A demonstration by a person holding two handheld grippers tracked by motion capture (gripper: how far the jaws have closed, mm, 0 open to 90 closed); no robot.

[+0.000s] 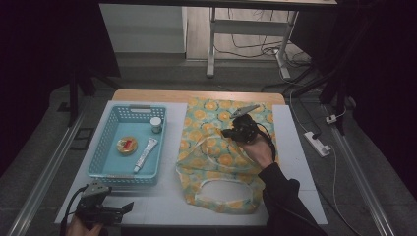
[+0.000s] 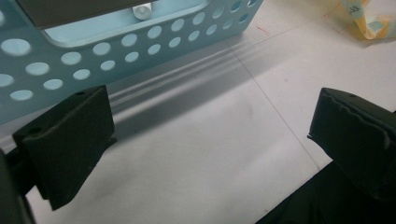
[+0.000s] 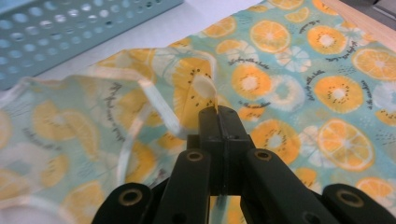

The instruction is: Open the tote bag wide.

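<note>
A fruit-print cloth bag (image 1: pixel 209 120) lies flat on the white table top, right of centre. It has pale translucent straps. My right gripper (image 1: pixel 227 132) hovers over its middle, held in a hand with a dark sleeve. In the right gripper view the jaws are pressed together on one strap (image 3: pixel 206 89), lifting it off the cloth (image 3: pixel 299 88); the right gripper (image 3: pixel 219 114) is shut. My left gripper (image 1: pixel 129 207) rests at the table's front left corner. Its jaws stand wide apart over bare table, so the left gripper (image 2: pixel 210 135) is open and holds nothing.
A light blue perforated basket (image 1: pixel 98 147) sits at the left, with its wall (image 2: pixel 116 51) just beyond my left gripper. Inside it are a small white-capped jar (image 1: pixel 156 124), a round tin (image 1: pixel 127 145) and a tube (image 1: pixel 145 154). A power strip (image 1: pixel 317 143) lies on the floor right of the table.
</note>
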